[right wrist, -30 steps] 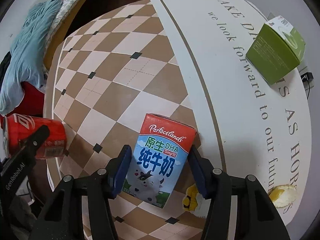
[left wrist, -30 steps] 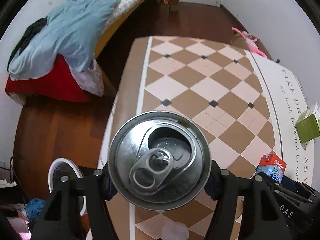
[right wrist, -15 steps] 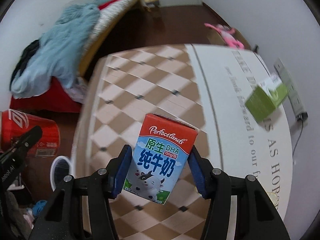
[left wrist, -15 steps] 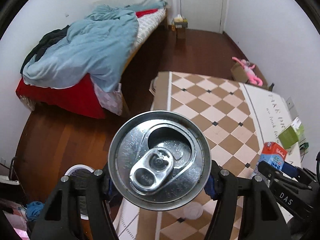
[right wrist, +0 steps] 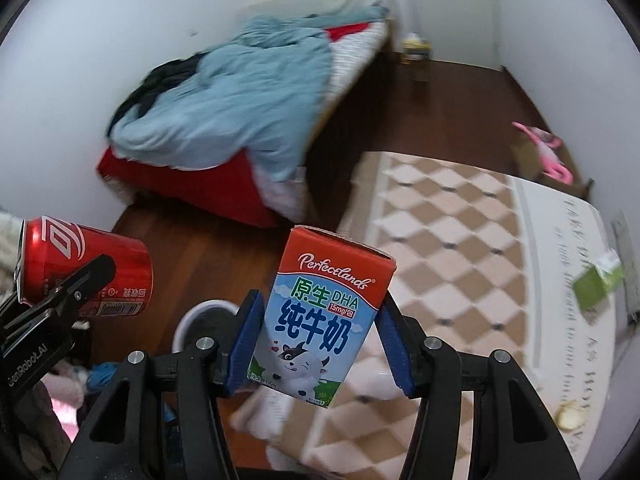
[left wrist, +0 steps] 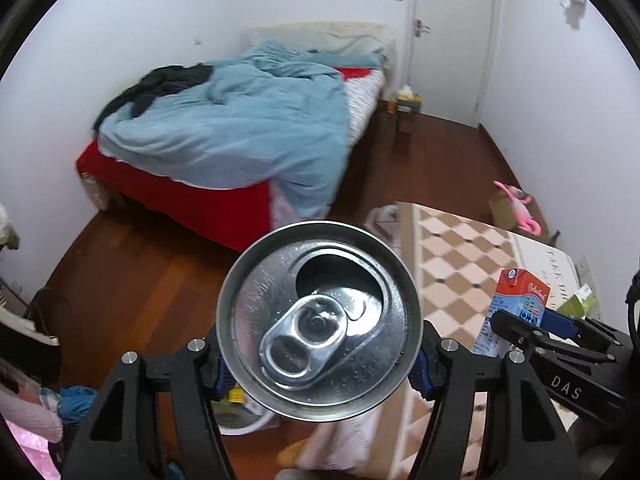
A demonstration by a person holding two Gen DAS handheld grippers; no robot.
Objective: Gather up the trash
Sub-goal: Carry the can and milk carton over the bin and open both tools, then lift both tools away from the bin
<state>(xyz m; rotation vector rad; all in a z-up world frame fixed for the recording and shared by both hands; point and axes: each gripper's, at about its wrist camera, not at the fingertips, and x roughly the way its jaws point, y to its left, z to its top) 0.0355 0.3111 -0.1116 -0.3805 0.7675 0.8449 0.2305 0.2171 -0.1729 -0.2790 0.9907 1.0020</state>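
Note:
My left gripper (left wrist: 320, 356) is shut on an opened drink can (left wrist: 319, 319), whose silver top faces the camera. From the right wrist view the same can (right wrist: 86, 268) shows red, lying sideways at the left. A red and blue milk carton (right wrist: 320, 316) is clamped upright in my right gripper (right wrist: 320, 346), held in the air. That carton (left wrist: 516, 308) appears at the right of the left wrist view. A white round bin (right wrist: 206, 322) with a dark inside stands on the wood floor below both grippers, partly hidden behind the carton and fingers.
A table with a checkered cloth (right wrist: 460, 248) lies to the right, with a green box (right wrist: 598, 286) and a yellowish scrap (right wrist: 570, 420) on it. A bed with a blue quilt (left wrist: 240, 136) fills the back left. Clothes clutter the floor at the lower left (left wrist: 36, 412).
Both grippers have risen and tilted up and away from the table with the can and carton still held. The bed, floor and bin have come into view.

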